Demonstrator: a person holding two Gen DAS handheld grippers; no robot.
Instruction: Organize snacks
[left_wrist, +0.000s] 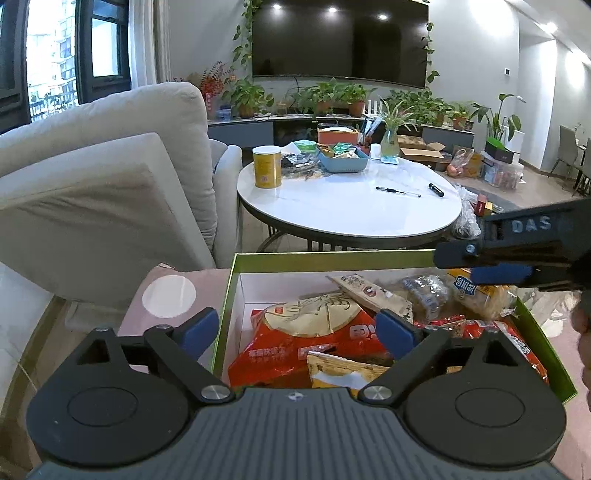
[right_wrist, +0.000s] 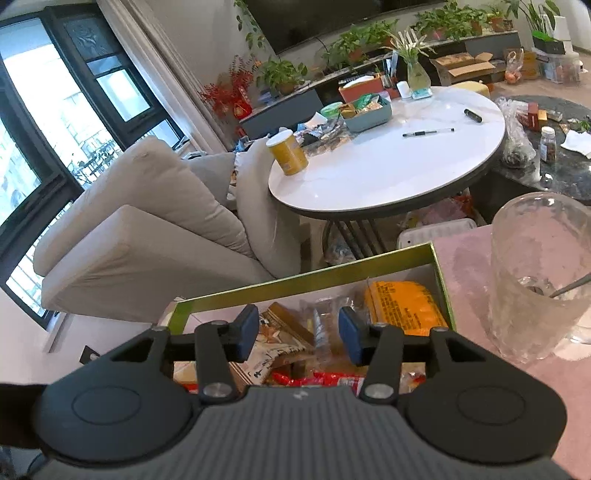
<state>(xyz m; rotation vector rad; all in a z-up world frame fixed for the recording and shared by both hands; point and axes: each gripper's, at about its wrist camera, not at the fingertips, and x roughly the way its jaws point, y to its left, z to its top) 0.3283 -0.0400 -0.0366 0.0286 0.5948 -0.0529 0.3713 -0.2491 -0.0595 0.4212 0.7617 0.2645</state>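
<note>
Item: snack packets (left_wrist: 332, 332) — red, tan and orange bags heaped loose in the green-rimmed box (left_wrist: 332, 256) on the pink tabletop (left_wrist: 173, 280). My left gripper (left_wrist: 299, 328) hangs spread and empty over the red bag; my right gripper (right_wrist: 297, 332) is likewise spread over the box's far side, holding nothing. To do this well, I'd pinch one packet by a flat edge — keeping clear of the glass pitcher (right_wrist: 543, 277) just beside the box.

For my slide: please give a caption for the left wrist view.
Open left gripper above the snack box, right gripper alongside.
</note>
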